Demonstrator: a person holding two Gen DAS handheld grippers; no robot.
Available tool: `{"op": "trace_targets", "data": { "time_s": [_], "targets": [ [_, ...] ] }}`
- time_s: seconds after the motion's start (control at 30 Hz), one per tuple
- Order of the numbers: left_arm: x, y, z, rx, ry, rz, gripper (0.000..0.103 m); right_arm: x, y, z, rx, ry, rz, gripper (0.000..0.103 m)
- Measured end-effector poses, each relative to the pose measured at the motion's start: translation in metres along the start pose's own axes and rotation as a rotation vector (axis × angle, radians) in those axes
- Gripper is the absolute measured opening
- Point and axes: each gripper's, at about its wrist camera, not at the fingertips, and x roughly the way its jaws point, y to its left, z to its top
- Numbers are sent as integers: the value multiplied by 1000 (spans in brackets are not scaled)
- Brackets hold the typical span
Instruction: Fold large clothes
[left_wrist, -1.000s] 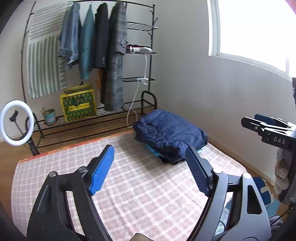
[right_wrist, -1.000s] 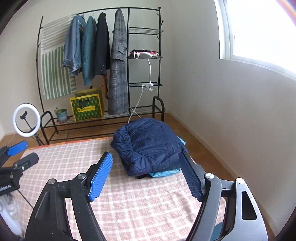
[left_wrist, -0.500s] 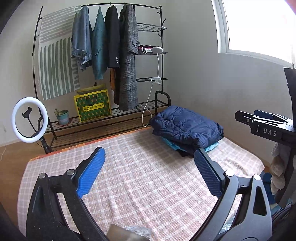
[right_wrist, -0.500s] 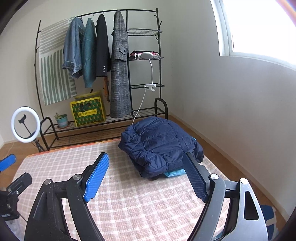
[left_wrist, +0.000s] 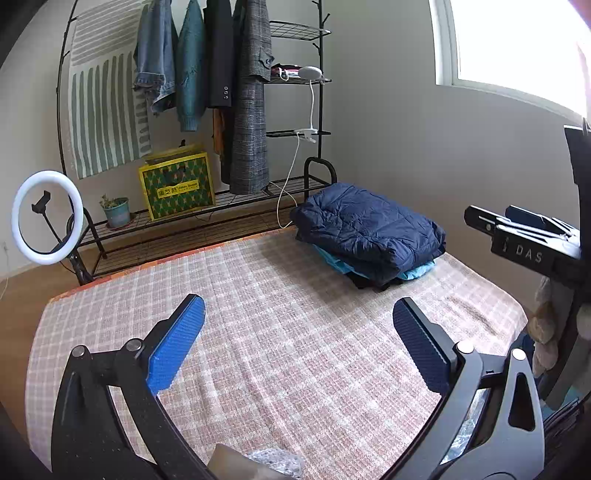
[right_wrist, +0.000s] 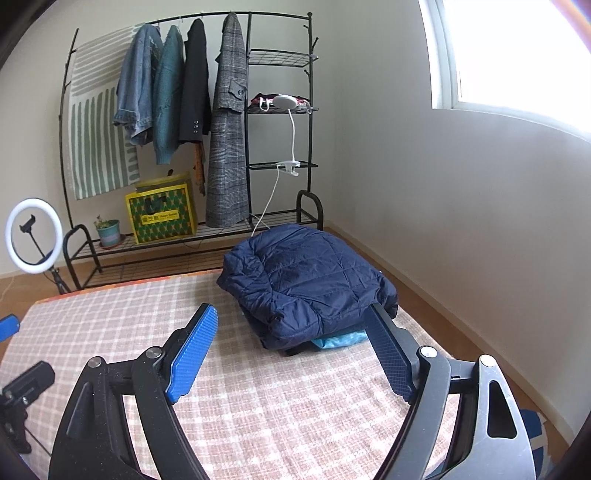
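A folded navy quilted jacket (right_wrist: 308, 278) lies at the far right corner of the checked mat (right_wrist: 258, 398), on top of a light blue garment (right_wrist: 340, 339) and something dark beneath it. The right gripper (right_wrist: 291, 350) hovers just short of this pile with its jaws spread wide and nothing between them. The left gripper (left_wrist: 295, 350) hangs over the bare middle of the mat, jaws likewise wide and empty, well apart from the jacket. Behind the mat stands a black clothes rack (right_wrist: 251, 147) with hung jackets and a plaid coat (right_wrist: 227, 129). A ring light (right_wrist: 34, 236) stands at the left.
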Motion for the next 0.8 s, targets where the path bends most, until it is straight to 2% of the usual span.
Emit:
{"op": "trace_targets", "data": {
  "time_s": [0.27, 0.8],
  "targets": [
    [1, -1, -1, -5, -6, 11, 103, 5, -11, -2, 43, 17, -12, 82],
    [-4, -2, -2, 0, -15, 5, 103, 7, -10, -3, 38, 23, -22, 83]
  ]
}}
